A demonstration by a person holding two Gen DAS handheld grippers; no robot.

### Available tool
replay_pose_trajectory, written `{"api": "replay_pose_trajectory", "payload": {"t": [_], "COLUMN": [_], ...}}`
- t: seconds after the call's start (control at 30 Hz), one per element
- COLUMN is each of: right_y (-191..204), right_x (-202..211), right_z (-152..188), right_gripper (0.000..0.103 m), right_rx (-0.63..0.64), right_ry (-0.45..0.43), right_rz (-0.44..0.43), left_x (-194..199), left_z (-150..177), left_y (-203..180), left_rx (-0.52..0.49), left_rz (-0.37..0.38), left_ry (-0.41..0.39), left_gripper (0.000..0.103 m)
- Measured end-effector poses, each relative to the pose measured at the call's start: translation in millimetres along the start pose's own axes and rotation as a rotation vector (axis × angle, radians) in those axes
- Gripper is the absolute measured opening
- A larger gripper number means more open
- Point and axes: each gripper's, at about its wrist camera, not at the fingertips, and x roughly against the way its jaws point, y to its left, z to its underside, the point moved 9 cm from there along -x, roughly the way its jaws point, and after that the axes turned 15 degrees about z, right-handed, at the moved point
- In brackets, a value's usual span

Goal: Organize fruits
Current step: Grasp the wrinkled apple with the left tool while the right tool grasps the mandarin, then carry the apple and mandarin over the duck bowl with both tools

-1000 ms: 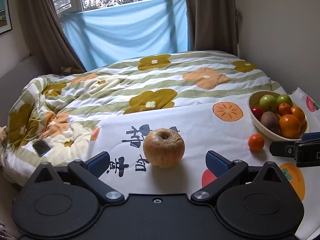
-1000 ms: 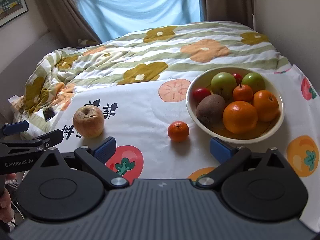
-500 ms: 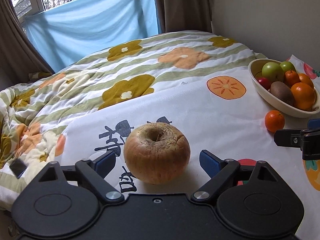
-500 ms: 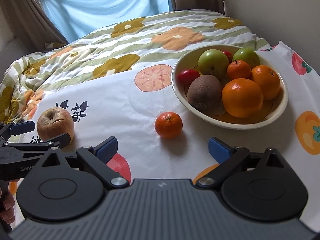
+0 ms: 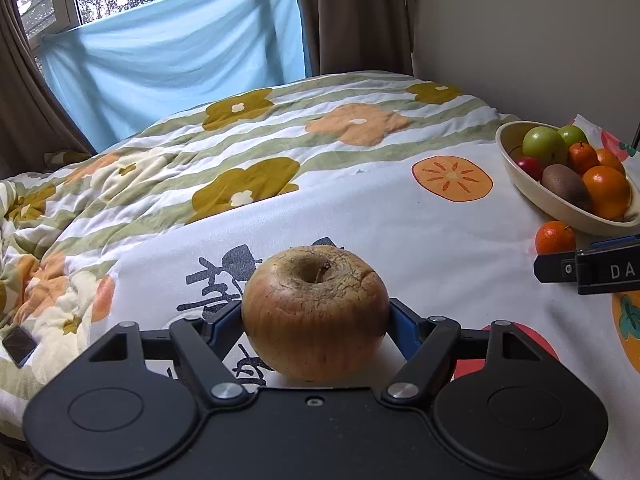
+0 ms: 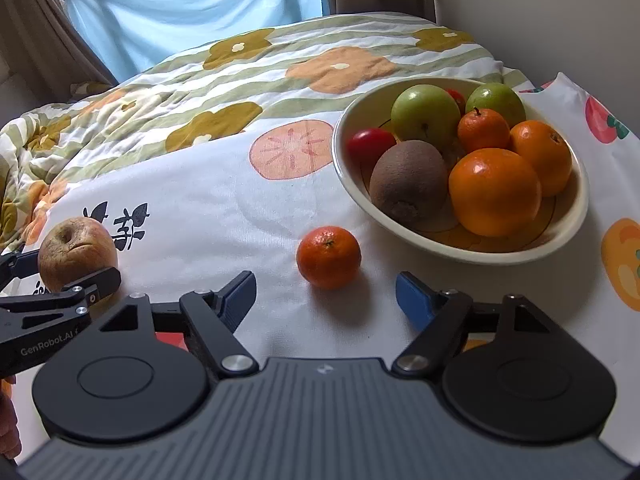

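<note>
A wrinkled brown apple (image 5: 314, 316) sits on the fruit-print cloth (image 5: 400, 232). My left gripper (image 5: 316, 316) has its jaws closing on the apple, and both blue pads touch its sides. A small mandarin (image 6: 328, 256) lies on the cloth just ahead of my right gripper (image 6: 326, 292). Its jaws are closing and stand apart from the fruit, nothing pressed between them. Right of the mandarin stands a cream bowl (image 6: 480, 254) holding green apples, oranges, a kiwi and small red fruits. The apple (image 6: 76, 252) and a left finger (image 6: 96, 282) show at the right wrist view's left edge.
A flowered quilt (image 5: 240, 152) covers the bed beyond the cloth, with a dark phone-like item (image 5: 18, 346) at its left edge. A wall runs close along the right behind the bowl (image 5: 560, 208). A blue sheet hangs over the window. A hand (image 6: 8, 428) shows at the lower left.
Both grippers came down and closer to the fruit. The left jaws closed from wide apart onto the apple's sides. The right jaws narrowed toward the mandarin.
</note>
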Motion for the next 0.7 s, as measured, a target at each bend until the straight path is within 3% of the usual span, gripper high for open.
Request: {"api": "replay_pose_trajectory", "payload": {"t": [0.43, 0.57, 0.7], "right_y": [8, 10, 11], "right_x": [-13, -14, -9], "right_z": [-10, -13, -17], "right_gripper": [0.070, 0.052, 0.052], "right_rx": [0.042, 0.061, 0.073], "right_ry": [-0.012, -0.015, -0.031], "right_rz": [0.003, -0.003, -0.028], "left_x": [1, 5, 13], "left_z": [1, 1, -1], "left_y": [3, 5, 6], "left_rx": [0.029, 0.044, 0.057], "left_rz": [-0.003, -0.024, -0.047], "left_ry": [-0.001, -0.010, -0.030], "left_gripper": [0.079, 0.079, 0.079]}}
